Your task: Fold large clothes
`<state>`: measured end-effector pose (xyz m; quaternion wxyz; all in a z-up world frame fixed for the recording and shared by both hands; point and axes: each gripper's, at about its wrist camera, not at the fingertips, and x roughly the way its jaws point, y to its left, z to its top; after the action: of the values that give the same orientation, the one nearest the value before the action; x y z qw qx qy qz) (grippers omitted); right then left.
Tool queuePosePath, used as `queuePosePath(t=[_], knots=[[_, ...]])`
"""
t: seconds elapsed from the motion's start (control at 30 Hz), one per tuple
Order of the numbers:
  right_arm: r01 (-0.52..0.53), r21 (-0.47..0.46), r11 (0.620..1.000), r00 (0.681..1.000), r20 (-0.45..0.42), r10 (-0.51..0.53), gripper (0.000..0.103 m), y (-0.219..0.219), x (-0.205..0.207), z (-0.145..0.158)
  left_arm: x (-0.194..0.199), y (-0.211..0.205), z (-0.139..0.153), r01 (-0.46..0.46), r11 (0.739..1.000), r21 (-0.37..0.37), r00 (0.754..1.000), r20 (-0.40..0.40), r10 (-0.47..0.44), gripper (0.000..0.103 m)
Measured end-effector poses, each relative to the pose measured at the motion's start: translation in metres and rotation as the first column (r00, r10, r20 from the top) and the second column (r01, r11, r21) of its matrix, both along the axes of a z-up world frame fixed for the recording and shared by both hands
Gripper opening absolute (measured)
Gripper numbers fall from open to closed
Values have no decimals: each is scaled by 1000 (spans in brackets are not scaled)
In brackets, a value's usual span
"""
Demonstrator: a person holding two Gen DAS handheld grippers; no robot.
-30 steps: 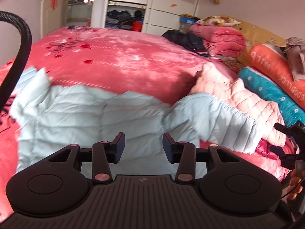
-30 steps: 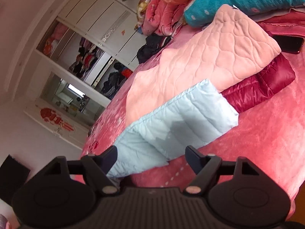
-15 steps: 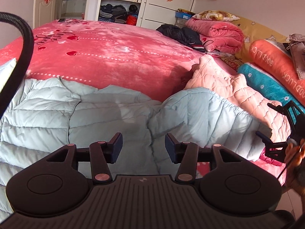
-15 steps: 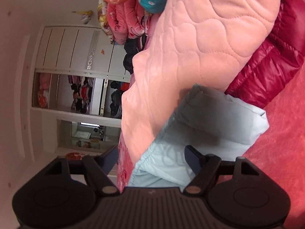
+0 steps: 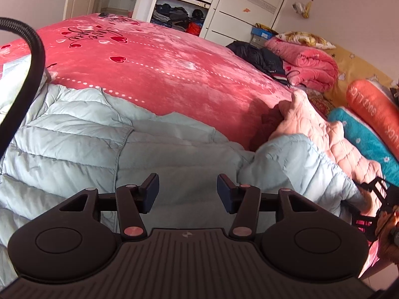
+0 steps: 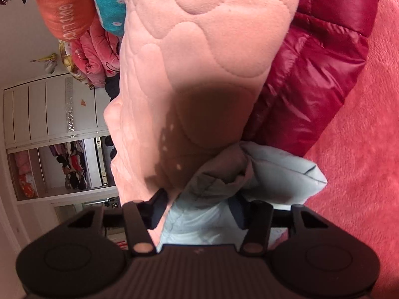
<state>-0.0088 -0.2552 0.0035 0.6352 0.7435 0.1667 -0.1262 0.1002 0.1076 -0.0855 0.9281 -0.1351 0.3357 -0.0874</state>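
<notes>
right tool [image 6: 197, 210] straddles the pale blue jacket's [image 5: 149, 154] sleeve cuff [image 6: 261, 174], unclenched; left tool [image 5: 187, 193] released; folding barely begun.

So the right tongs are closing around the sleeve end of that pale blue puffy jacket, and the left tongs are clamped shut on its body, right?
Not quite. The left tongs are open and hold nothing; the left wrist view shows them above the pale blue jacket with a clear gap between the fingers. The rest holds: in the right wrist view the right tongs have the sleeve end between their fingers.
</notes>
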Motion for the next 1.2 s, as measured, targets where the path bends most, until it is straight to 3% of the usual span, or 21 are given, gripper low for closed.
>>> queuePosePath(t=[0.13,0.2,0.3,0.47,0.53,0.63,0.8,0.97,1.03,1.1,1.2], knots=[[-15,-95,995,1000,5,16,25,3,8,13,7,7,-6,4,1000,-31,1000,23,-3,65],[-48,-192,980,999,-1,49,8,7,9,29,12,13,-11,-1,999,-55,999,32,3,66],[-101,-338,936,994,3,108,5,16,12,57,16,21,-18,-3,997,-80,999,39,6,67],[-140,-607,782,978,38,204,5,41,18,123,26,26,-31,2,995,-103,1000,23,0,68],[-92,-688,719,970,102,222,5,46,18,154,30,24,-33,17,994,-106,1000,20,-15,69],[-3,-810,587,956,170,239,4,53,13,201,35,16,-36,56,993,-104,998,15,-54,73],[111,-863,493,928,268,260,4,47,8,253,39,-13,-44,140,987,-84,990,-5,-141,75],[129,-901,415,908,275,315,4,47,20,269,44,-50,-56,233,972,-21,971,-50,-234,76],[83,-924,373,900,230,370,4,52,29,270,43,-57,-57,251,968,9,967,-58,-250,76],[48,-933,357,890,202,408,4,60,38,269,41,-52,-52,258,966,-4,964,-60,-257,76],[46,-931,362,855,224,467,4,73,48,271,38,-32,-35,246,965,-90,967,-44,-250,76]])
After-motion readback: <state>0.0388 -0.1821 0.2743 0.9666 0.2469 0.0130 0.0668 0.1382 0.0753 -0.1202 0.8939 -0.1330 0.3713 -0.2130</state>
